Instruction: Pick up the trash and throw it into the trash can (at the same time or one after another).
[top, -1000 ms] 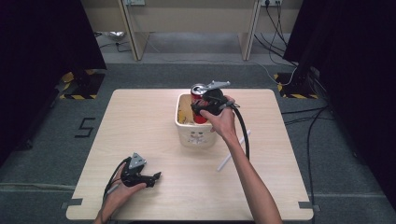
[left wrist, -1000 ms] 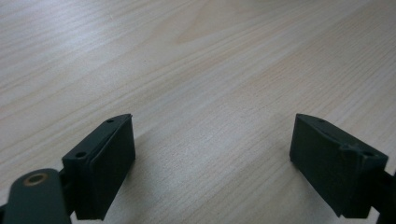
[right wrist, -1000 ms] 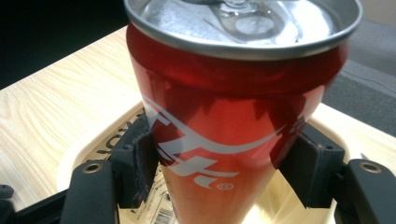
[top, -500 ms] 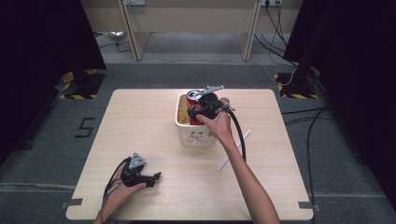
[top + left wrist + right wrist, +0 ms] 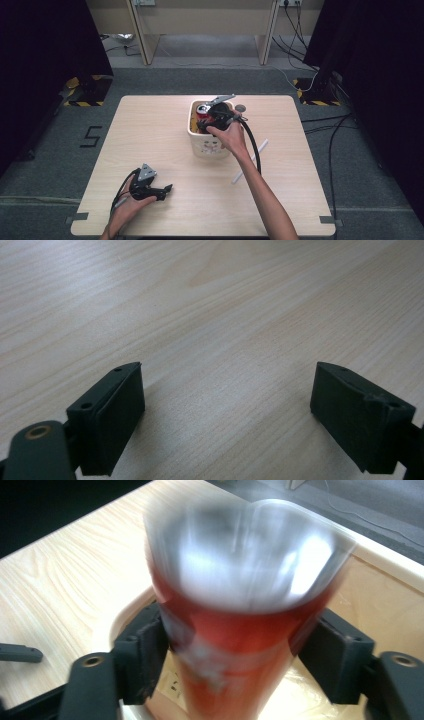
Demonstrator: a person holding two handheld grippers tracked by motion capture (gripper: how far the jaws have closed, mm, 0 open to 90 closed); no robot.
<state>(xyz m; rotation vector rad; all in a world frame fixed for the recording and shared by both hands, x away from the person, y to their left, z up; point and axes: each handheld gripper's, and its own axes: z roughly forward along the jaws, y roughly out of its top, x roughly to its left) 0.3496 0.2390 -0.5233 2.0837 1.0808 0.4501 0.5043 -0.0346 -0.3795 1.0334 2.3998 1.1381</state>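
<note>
A red drink can with a silver top stands upright in the white bin at the table's middle. My right gripper is shut on the can, reaching into the bin from the right. In the right gripper view the can is blurred and sits pinched between both black jaws, with the bin's rim behind it. My left gripper lies on the table near the front left, open. In the left gripper view its jaws stand wide apart over bare wood.
A white straw-like stick lies on the table right of the bin. A small round grey lid sits just behind the bin. The right gripper's black cable trails along the forearm. Dark curtains flank the table.
The right gripper has moved slightly left and toward me with the can, lower in the bin. The left gripper has stayed still.
</note>
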